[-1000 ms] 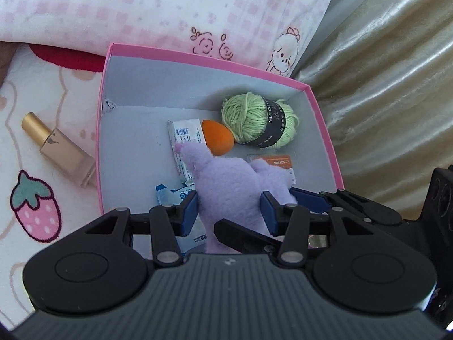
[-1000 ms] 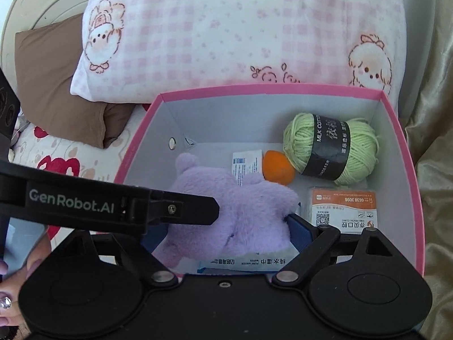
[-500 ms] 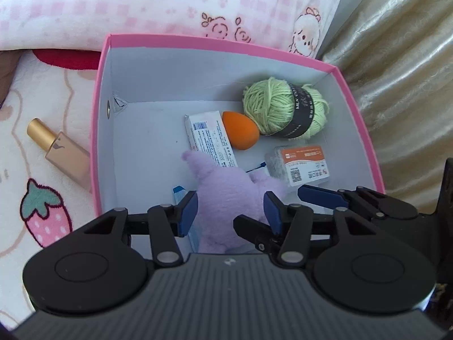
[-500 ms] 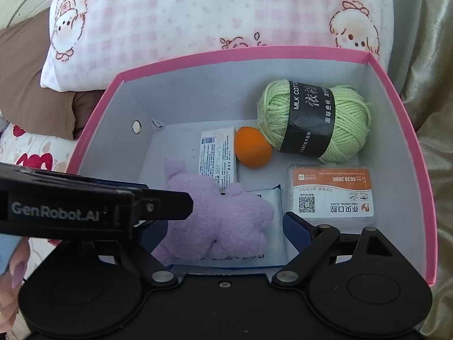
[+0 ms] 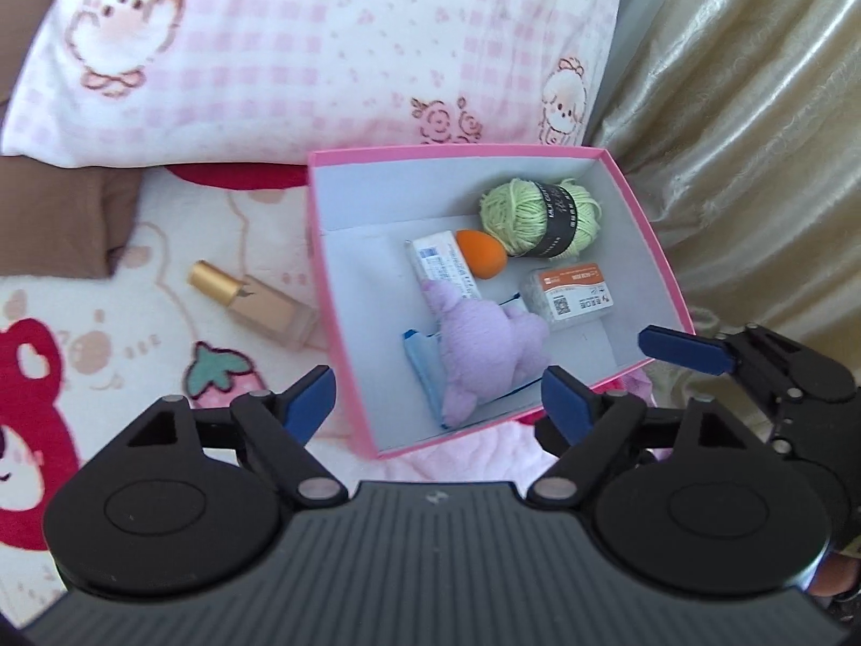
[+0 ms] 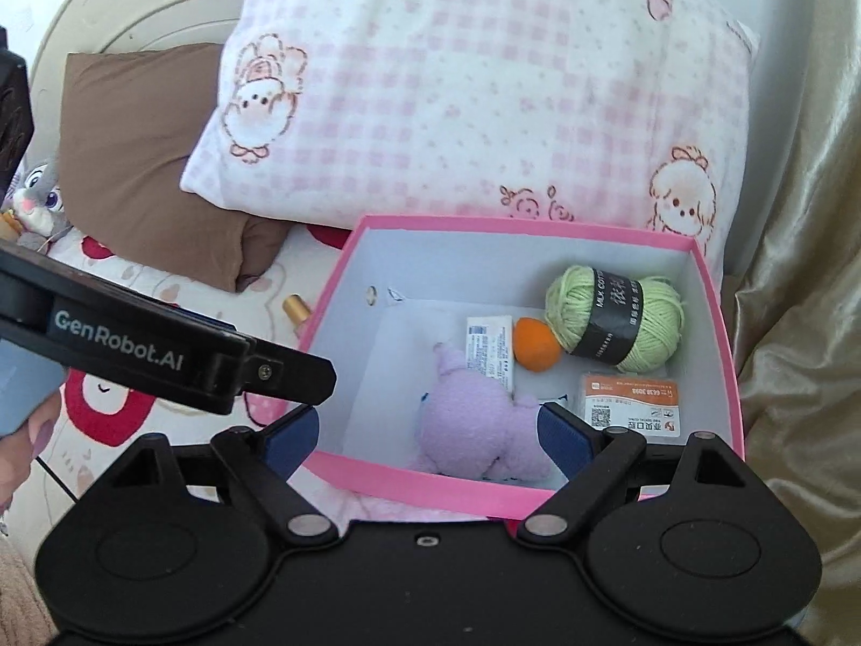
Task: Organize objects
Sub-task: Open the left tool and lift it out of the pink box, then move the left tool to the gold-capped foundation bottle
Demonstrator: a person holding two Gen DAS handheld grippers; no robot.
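Observation:
A pink box (image 5: 344, 366) (image 6: 538, 229) stands on the bed. Inside lie a purple plush toy (image 5: 487, 347) (image 6: 473, 425), green yarn (image 5: 538, 212) (image 6: 613, 317), an orange sponge (image 5: 481, 253) (image 6: 535, 347), a white carton (image 5: 441, 264) (image 6: 489, 347), an orange-labelled clear case (image 5: 573, 296) (image 6: 627, 398) and a blue-edged packet (image 5: 422, 371). A foundation bottle (image 5: 255, 307) lies left of the box; only its gold cap (image 6: 297, 308) shows in the right wrist view. My left gripper (image 5: 438, 404) is open and empty above the box's near edge. My right gripper (image 6: 425, 433) is open and empty there too.
A pink checked pillow (image 5: 323, 54) (image 6: 484, 97) lies behind the box, a brown pillow (image 5: 59, 220) (image 6: 140, 161) to the left. A gold curtain (image 5: 753, 134) hangs on the right. The printed blanket (image 5: 80, 355) covers the bed. A small rabbit toy (image 6: 37, 199) sits far left.
Both grippers have pulled back and up from the box. The left gripper let go of the purple plush, which now lies in the box. Both sets of jaws stand wider.

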